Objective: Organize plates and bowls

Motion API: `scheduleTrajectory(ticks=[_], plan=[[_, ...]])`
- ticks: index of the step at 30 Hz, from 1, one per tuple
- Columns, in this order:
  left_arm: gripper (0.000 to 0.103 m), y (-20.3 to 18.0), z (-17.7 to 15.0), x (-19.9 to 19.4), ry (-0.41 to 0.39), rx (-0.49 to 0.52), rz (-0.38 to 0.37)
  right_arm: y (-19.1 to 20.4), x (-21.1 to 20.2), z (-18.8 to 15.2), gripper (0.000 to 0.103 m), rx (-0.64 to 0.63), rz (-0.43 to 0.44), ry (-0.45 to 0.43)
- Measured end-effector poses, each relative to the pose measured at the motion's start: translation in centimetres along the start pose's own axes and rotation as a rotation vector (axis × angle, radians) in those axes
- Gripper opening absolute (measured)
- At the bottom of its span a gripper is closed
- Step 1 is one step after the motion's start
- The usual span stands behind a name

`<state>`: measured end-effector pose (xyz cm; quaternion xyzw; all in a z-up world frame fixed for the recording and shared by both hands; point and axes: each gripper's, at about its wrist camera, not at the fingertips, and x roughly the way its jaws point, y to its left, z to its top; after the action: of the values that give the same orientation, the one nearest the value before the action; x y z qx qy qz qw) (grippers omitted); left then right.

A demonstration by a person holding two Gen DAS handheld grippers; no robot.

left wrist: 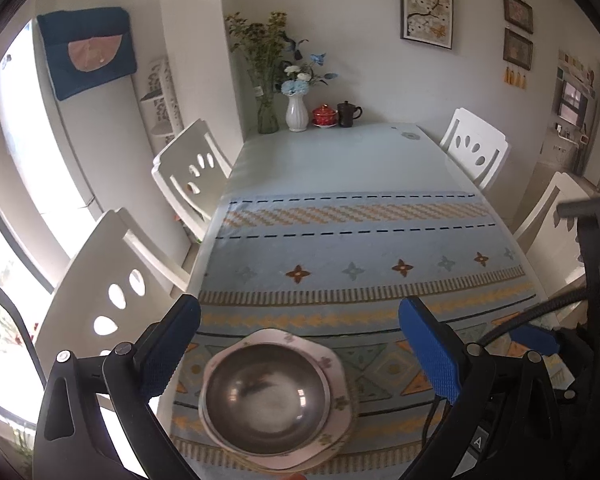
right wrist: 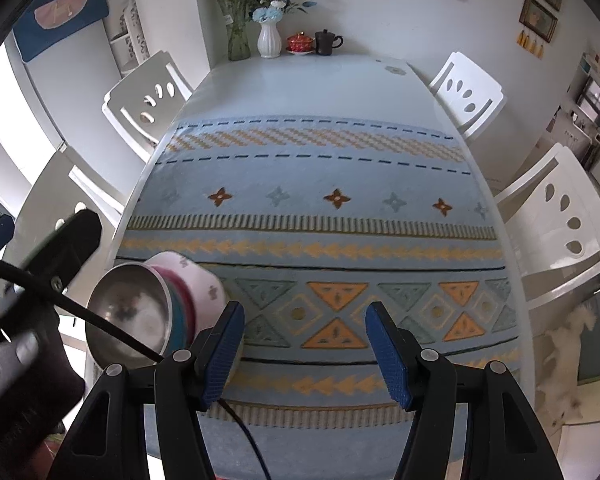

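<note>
A steel bowl (left wrist: 265,400) sits on top of a pink flowered plate (left wrist: 332,360) at the near left of the patterned tablecloth (left wrist: 360,248). My left gripper (left wrist: 300,352) is open and empty, its blue pads wide apart above and either side of the stack. In the right wrist view the steel bowl (right wrist: 130,312) and pink plate (right wrist: 204,284) lie at the left, with a teal and red rim between them. My right gripper (right wrist: 305,344) is open and empty, to the right of the stack, over the cloth.
White chairs (left wrist: 188,168) (right wrist: 556,216) stand along both sides of the table. At the far end are a white vase of flowers (left wrist: 297,114), a glass vase, a red lidded cup (left wrist: 324,115) and a dark mug (left wrist: 348,114). A black cable (right wrist: 100,324) crosses the bowl.
</note>
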<state>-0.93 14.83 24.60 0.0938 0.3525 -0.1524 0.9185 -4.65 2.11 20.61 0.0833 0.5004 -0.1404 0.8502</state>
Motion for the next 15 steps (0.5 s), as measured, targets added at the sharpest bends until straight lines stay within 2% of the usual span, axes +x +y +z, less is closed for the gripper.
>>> scheduleTrajectory(ticks=[12, 15], plan=[[0.102, -5.2, 0.9, 0.8, 0.044, 0.014, 0.051, -5.3, 0.7, 1.1, 0.061, -0.021, 0.018, 0.011], [0.102, -6.3, 1.0, 1.5, 0.069, 0.024, 0.086, -6.2, 1.1, 1.1, 0.061, -0.025, 0.032, 0.022]])
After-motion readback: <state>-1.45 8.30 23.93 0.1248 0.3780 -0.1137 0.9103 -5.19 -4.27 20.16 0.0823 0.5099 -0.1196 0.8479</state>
